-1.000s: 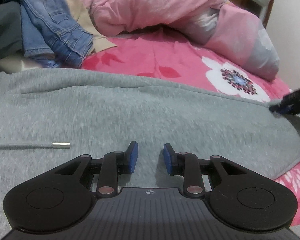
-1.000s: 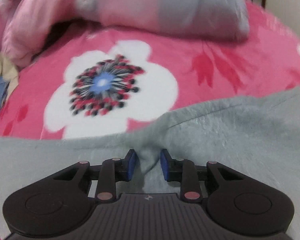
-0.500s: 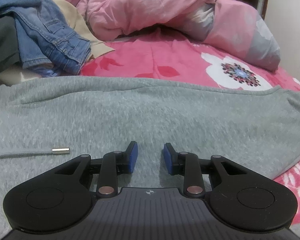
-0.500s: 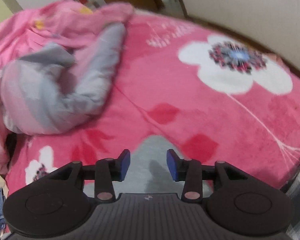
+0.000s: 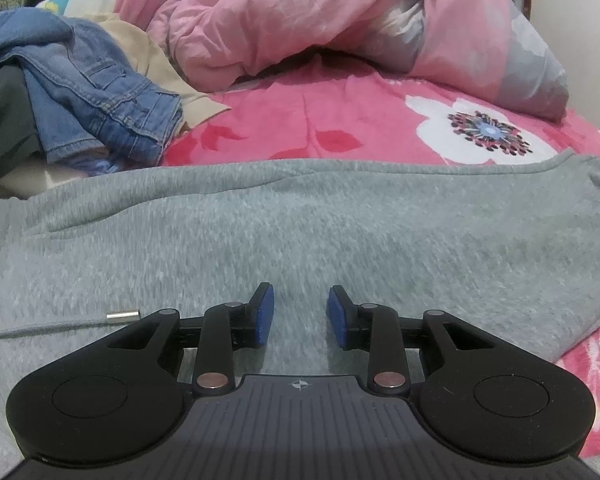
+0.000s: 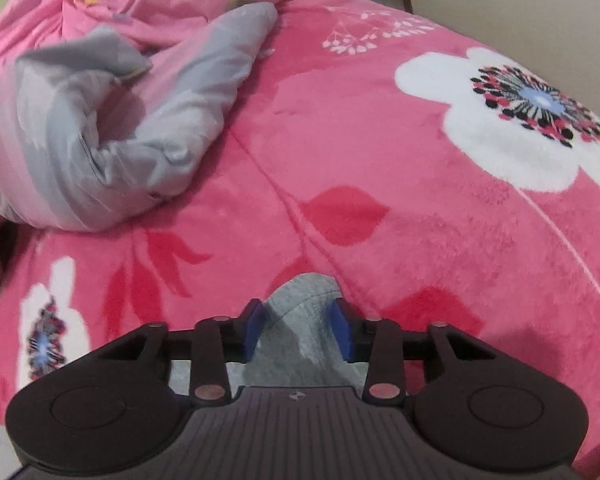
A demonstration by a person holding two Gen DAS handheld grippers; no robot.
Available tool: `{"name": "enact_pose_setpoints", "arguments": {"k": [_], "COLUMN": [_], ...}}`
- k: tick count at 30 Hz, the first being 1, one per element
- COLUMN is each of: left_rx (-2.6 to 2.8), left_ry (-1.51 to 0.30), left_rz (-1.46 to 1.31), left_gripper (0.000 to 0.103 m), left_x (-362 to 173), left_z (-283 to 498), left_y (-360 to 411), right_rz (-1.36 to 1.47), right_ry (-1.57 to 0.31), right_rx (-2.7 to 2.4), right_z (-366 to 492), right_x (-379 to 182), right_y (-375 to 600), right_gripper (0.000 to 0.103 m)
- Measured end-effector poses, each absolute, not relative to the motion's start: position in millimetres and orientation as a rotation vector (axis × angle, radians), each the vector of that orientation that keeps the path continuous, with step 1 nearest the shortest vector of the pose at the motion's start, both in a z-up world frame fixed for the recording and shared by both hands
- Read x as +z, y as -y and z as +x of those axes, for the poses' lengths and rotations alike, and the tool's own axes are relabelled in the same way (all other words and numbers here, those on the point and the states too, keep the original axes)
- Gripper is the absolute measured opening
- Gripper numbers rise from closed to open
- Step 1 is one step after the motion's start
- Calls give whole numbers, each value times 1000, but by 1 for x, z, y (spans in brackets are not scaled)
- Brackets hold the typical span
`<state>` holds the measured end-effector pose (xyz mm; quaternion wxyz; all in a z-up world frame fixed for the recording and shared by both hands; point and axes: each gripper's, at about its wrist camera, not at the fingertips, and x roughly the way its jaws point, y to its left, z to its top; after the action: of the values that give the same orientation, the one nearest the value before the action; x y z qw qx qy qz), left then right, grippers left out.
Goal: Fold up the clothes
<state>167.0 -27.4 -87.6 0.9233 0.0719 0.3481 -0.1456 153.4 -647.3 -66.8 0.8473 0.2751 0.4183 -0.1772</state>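
Showing: a grey sweatshirt (image 5: 340, 232) spread flat across a bed, filling the middle band of the left wrist view.
Bed cover: pink blanket (image 6: 380, 168) with white flowers and red leaves, under the garment.
Left hand-held gripper (image 5: 300, 316): lower centre of its frame, over the grey fabric; blue pads a narrow gap apart, nothing pinched between them.
Drawstring (image 5: 123, 315): grey cord with a metal tip, lying on the sweatshirt at lower left, just beside the left hand-held gripper.
Right hand-held gripper (image 6: 298, 328): lower centre of its frame; jaws closing, a rounded corner of the grey sweatshirt (image 6: 304, 320) standing between the blue pads and touching both.
Other clothes: blue jeans (image 5: 92, 92) heaped at upper left, a beige garment (image 5: 160, 64) just behind.
Bedding: crumpled pink and grey duvet (image 5: 320, 20) along the top.
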Motion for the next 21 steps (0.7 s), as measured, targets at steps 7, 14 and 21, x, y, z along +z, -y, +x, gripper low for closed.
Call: {"name": "enact_pose_setpoints", "arguments": {"k": [7, 14, 21], "left_rx": [-295, -294, -293], "left_ry": [-709, -705, -701], "left_rz": [148, 154, 166], "left_gripper": [31, 31, 32], "left_x": [-88, -88, -87], "left_z": [166, 167, 169], "left_y": [28, 28, 30], "right_rz": [336, 264, 394], "right_ry": [-729, -721, -662], "right_rx": [-416, -537, -615], "right_z": [140, 160, 141], "right_x": [-33, -53, -35], "right_y": [611, 626, 647], "right_gripper": [9, 9, 22]}}
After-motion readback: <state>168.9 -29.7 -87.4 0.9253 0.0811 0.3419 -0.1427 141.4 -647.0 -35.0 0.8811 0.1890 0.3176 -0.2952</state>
